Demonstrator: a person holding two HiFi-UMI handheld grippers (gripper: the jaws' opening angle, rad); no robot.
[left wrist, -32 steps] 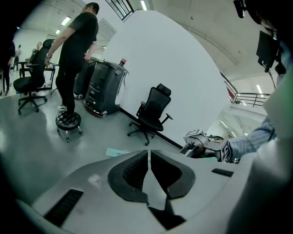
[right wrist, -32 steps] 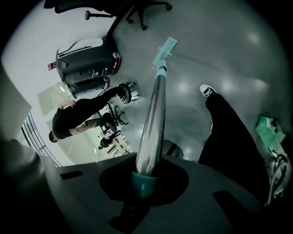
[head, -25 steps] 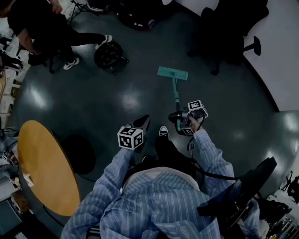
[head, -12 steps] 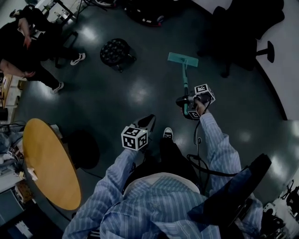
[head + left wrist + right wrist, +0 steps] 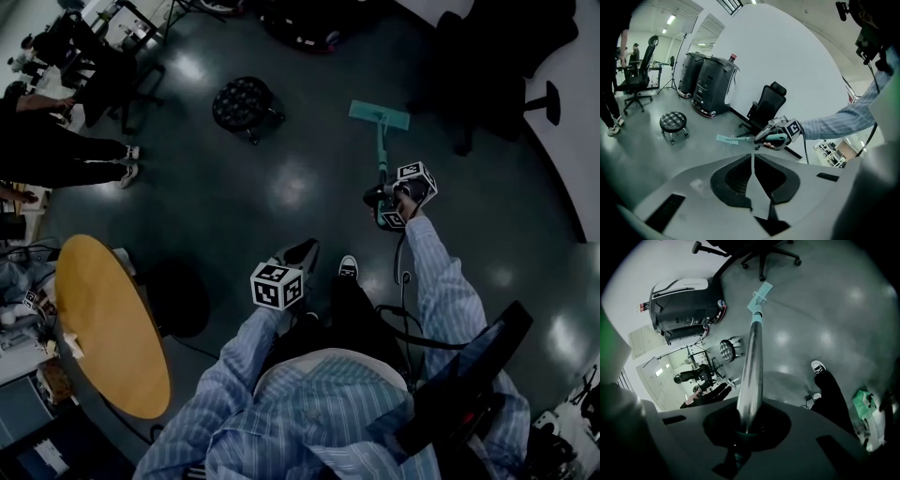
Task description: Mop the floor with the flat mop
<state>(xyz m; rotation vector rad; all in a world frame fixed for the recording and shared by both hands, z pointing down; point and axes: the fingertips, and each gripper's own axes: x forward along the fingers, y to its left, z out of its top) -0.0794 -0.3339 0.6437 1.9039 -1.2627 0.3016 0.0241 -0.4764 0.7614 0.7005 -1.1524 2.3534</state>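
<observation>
The teal flat mop [image 5: 379, 114], one only, rests its pad on the dark glossy floor [image 5: 281, 187]. Its silver handle's [image 5: 752, 357] top end is buried in the right tool [image 5: 382, 199], which clamps it. The left tool [image 5: 302, 251] is pressed together, empty.

Striped shirt [image 5: 328, 412], dark trousers [image 5: 356, 314], marker-cubed left gripper [image 5: 304, 251].

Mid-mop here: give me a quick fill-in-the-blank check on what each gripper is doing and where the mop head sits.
The right gripper is shut on the mop's ____.
The left gripper has its jaws together and holds ____.
The teal mop head lies flat on the ____.
In the head view, the black stool stands to the mop head's ____.
Missing words: handle; nothing; floor; left.
</observation>
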